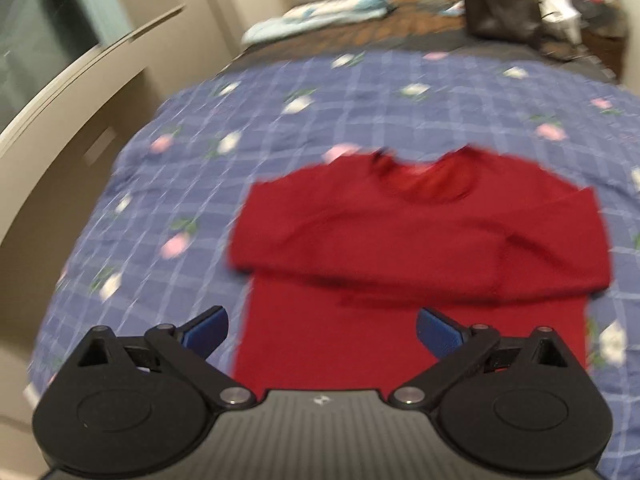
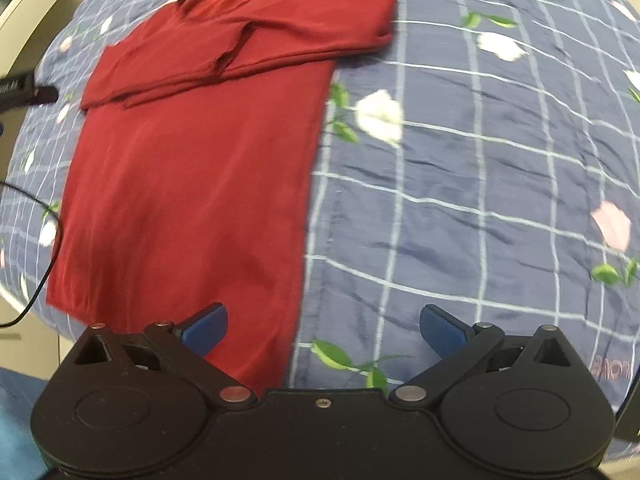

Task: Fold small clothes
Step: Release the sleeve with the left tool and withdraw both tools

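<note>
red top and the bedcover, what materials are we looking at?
Red top: looks like thin knit jersey, matte with a faint sheen; it lies flat, its folded sleeves making soft, thin edges. Bedcover: probably smooth woven cotton or polyester, printed with a grid and flowers, with fine creases. Neither can be confirmed by look alone.

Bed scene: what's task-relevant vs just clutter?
Job:
red shirt, sleeves folded across the chest
left gripper, open
right gripper, open

Lying about:
floral checked bedspread
dark bag
folded light-blue cloth
black cable
</note>
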`<control>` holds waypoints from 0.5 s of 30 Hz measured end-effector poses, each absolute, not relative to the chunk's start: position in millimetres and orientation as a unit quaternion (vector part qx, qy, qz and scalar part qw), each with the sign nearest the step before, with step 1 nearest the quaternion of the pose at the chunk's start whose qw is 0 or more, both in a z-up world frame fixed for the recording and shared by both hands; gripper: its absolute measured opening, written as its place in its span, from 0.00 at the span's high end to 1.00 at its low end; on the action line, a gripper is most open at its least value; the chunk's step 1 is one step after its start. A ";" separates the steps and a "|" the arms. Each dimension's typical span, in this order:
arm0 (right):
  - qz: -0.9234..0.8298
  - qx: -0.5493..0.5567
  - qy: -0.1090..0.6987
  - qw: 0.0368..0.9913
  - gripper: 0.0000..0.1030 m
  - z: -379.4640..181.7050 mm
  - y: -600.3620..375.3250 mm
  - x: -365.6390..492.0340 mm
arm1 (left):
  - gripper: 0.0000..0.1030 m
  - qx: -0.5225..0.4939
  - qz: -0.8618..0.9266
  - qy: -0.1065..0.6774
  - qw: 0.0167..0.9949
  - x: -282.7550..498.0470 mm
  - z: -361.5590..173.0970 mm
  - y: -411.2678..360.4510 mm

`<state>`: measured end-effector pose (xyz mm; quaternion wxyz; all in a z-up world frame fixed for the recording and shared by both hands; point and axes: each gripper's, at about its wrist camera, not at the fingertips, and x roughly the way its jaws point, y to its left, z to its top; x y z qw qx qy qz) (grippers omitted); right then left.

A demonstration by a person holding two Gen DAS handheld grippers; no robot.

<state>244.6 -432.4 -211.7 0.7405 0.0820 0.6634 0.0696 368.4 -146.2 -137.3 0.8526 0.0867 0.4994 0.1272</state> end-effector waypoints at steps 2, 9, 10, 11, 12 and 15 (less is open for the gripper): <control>0.080 0.062 0.661 0.743 0.01 -210.5 -426.2 246.3 | 0.01 0.083 0.151 0.511 0.842 353.5 -139.7 -127.9; 0.060 0.043 0.663 0.745 0.01 -207.2 -419.6 238.2 | 0.01 0.066 0.195 0.559 0.803 299.4 -151.7 -76.7; 0.056 0.044 0.664 0.745 0.01 -207.1 -418.2 234.9 | 0.01 0.064 0.196 0.564 0.800 292.3 -152.2 -72.1; 0.052 0.043 0.665 0.744 0.01 -207.0 -415.8 230.5 | 0.01 0.061 0.196 0.568 0.797 283.8 -151.9 -67.2; 0.049 0.040 0.666 0.744 0.01 -207.0 -412.8 226.0 | 0.01 0.058 0.193 0.570 0.797 276.1 -150.8 -63.1; 0.038 0.033 0.664 0.746 0.01 -206.1 -400.0 211.6 | 0.01 0.056 0.184 0.569 0.799 253.7 -144.9 -53.3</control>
